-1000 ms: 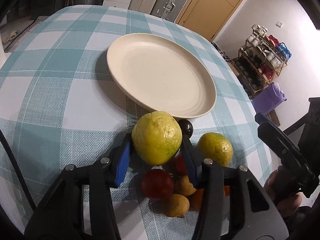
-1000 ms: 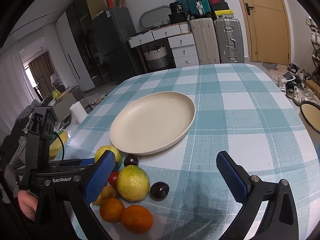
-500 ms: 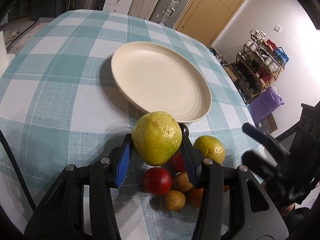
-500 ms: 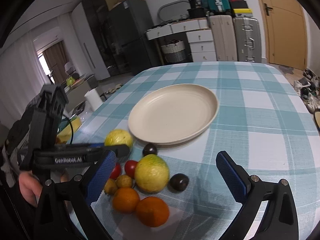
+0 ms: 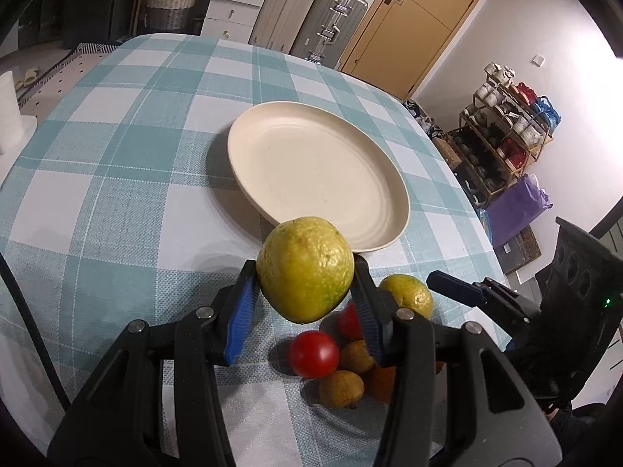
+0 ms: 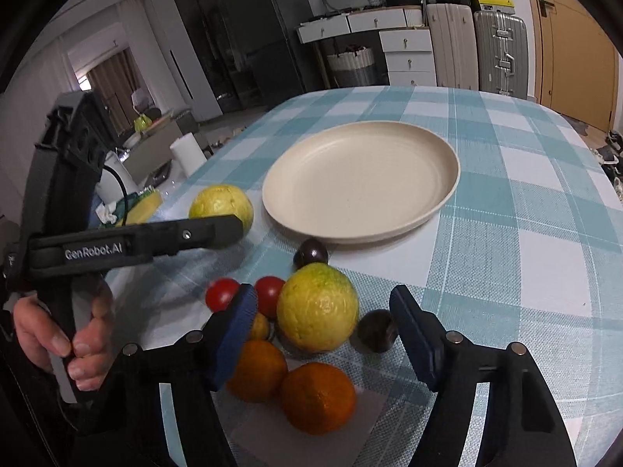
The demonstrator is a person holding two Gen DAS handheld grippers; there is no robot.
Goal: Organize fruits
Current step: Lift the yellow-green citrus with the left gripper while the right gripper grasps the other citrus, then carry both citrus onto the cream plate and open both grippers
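Note:
My left gripper [image 5: 305,303] is shut on a yellow-green guava [image 5: 305,268] and holds it above the table, just short of the empty cream plate [image 5: 272,148]. The held guava also shows in the right wrist view [image 6: 222,204]. My right gripper [image 6: 325,323] is open around a second guava [image 6: 317,307] in the fruit pile. Two red tomatoes [image 6: 222,294], two oranges [image 6: 317,397], two dark plums [image 6: 309,253] and small brown fruits [image 5: 342,389] lie there on the checked cloth.
The plate [image 6: 447,179] sits mid-table. The table's right edge [image 5: 479,233] drops to a shoe rack and purple bag. A paper roll [image 6: 189,153] and clutter stand beyond the left edge. Suitcases and drawers line the far wall.
My left gripper has lifted the guava higher and drawn back from the plate. My right gripper has moved down and left over the pile, now straddling the second guava.

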